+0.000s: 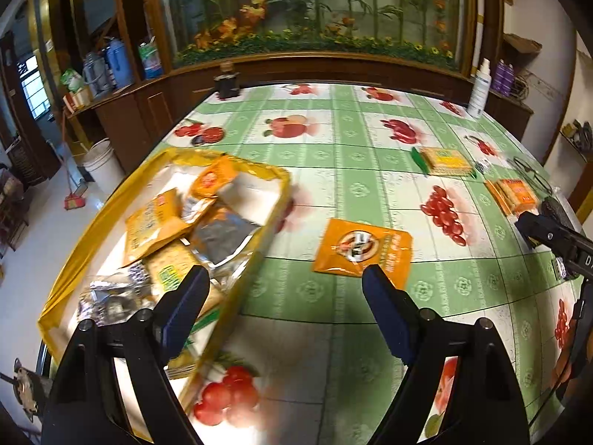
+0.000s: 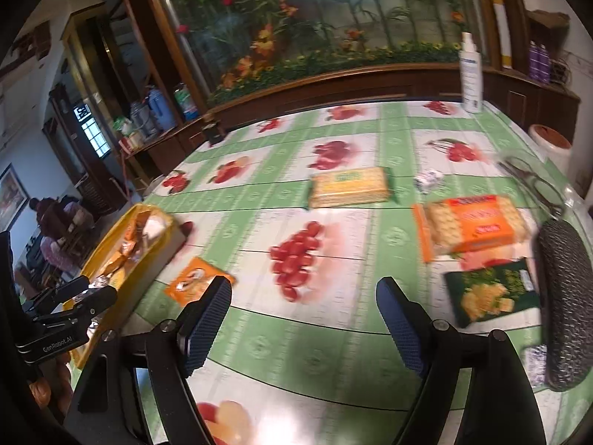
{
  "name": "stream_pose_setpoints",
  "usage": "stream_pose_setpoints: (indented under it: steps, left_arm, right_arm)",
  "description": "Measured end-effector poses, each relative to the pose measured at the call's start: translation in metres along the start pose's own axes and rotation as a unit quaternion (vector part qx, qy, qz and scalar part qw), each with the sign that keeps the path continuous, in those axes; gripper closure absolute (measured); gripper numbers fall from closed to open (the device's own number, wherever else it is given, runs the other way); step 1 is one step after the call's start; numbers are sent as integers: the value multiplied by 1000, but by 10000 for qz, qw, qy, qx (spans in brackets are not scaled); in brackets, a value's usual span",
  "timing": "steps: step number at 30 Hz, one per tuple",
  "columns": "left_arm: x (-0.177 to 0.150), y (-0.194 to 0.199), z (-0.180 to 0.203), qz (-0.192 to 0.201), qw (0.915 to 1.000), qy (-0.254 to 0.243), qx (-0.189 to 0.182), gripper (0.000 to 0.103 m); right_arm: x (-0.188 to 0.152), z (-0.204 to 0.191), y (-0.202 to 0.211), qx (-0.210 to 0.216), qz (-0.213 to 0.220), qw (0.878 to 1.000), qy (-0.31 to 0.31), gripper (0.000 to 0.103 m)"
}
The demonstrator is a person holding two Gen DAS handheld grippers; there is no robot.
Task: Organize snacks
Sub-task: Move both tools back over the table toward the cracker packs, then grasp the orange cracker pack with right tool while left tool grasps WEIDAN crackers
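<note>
The yellow box (image 1: 92,233) at the left side of the table (image 1: 333,296) already holds several snacks: orange packets, silver foil packs and a cracker pack lie inside it in a loose pile. So a part of the task seems done, but 4 snacks are visibly left on the fruit-pattern cloth. The orange sachet (image 1: 362,250) lies just beside the box, near the front. The yellow cracker pack (image 2: 350,187) and the orange cracker pack (image 2: 472,226) are farther, well apart from the box, and the dark green packet (image 2: 491,296) lies near the right edge, beside a dark textured object that I cannot identify. A small silver piece (image 2: 428,181) may be one more snack, but it is too blurred to tell. The left gripper (image 1: 281,289) hangs over the box edge with its jaws wide apart and nothing between them. The right gripper (image 2: 304,296) is also spread wide and empty, above bare cloth.
</note>
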State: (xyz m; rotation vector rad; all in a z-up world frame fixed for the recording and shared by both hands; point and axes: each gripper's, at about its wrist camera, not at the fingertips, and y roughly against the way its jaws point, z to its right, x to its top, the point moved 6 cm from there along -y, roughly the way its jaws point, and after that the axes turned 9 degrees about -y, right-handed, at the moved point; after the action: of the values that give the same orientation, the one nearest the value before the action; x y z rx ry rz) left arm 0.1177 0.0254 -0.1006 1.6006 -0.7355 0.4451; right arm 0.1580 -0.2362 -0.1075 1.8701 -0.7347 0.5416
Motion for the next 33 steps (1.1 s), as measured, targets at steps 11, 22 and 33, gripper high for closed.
stream_pose_setpoints:
  steps: [11, 22, 33]
  left_arm:
    - [4, -23, 41, -178, 9983, -294, -473, 18]
    - [46, -51, 63, -112, 9948, -690, -735, 18]
    - [132, -126, 160, 115, 9598, -2430, -1400, 18]
  right_arm:
    - [26, 71, 8, -478, 149, 9982, -337, 18]
    - [39, 73, -14, -403, 69, 9986, -331, 17]
    - [43, 80, -24, -336, -58, 9982, -502, 17]
